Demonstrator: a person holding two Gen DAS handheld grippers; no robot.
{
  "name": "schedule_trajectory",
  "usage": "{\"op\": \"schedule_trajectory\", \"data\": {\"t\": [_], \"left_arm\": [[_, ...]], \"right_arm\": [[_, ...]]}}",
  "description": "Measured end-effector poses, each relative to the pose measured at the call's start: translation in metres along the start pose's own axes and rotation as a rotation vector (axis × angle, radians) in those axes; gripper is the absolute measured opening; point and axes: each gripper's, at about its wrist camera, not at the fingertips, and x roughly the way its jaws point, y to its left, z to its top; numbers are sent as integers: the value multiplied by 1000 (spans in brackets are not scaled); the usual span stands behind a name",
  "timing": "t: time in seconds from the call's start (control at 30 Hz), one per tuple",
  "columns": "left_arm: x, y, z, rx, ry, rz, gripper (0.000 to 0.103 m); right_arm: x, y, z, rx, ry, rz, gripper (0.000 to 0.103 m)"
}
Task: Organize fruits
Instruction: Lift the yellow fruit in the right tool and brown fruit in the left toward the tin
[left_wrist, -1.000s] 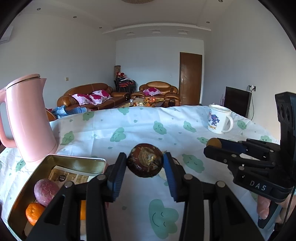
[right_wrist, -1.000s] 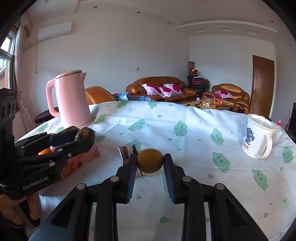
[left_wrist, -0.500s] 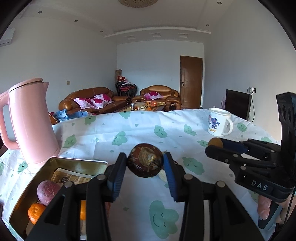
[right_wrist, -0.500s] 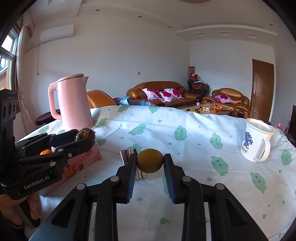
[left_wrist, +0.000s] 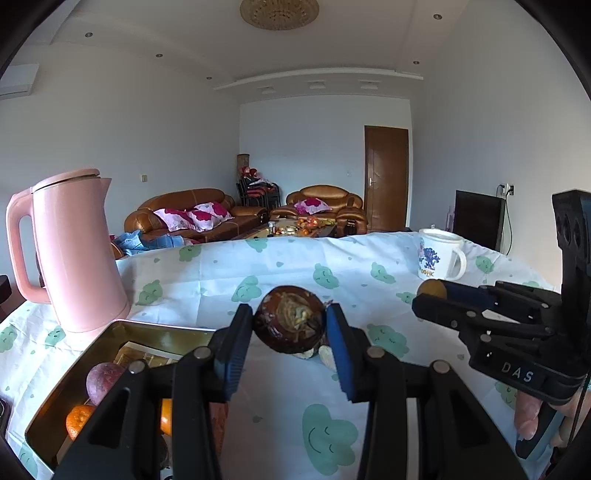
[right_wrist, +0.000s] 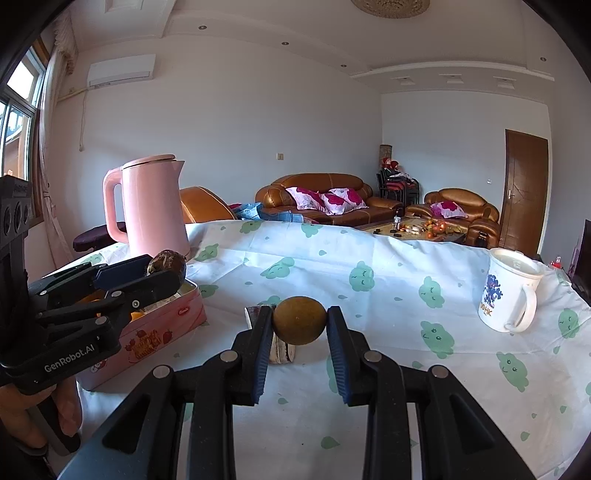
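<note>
Fruits: left gripper (left_wrist: 290, 326) is clamping a dark fruit (left_wrist: 290, 319), right gripper (right_wrist: 299, 326) a brown fruit (right_wrist: 299, 320).
Surface: cloud-print tablecloth (right_wrist: 369, 291) is filling mid-frame.
Around: pink kettle (left_wrist: 74, 251) upper left, tin (left_wrist: 147, 334) lower left.

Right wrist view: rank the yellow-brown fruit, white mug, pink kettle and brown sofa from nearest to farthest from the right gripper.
1. Yellow-brown fruit, clamped in the right gripper.
2. White mug, to the right on the table.
3. Pink kettle, at the far left edge.
4. Brown sofa, across the room.
</note>
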Motion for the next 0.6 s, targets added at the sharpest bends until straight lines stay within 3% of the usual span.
{"op": "schedule_trajectory", "data": {"t": [0.6], "left_arm": [[-12,4,-6,-17,17,0,43]], "right_arm": [[-2,30,0,-40,10,46,31]]}}
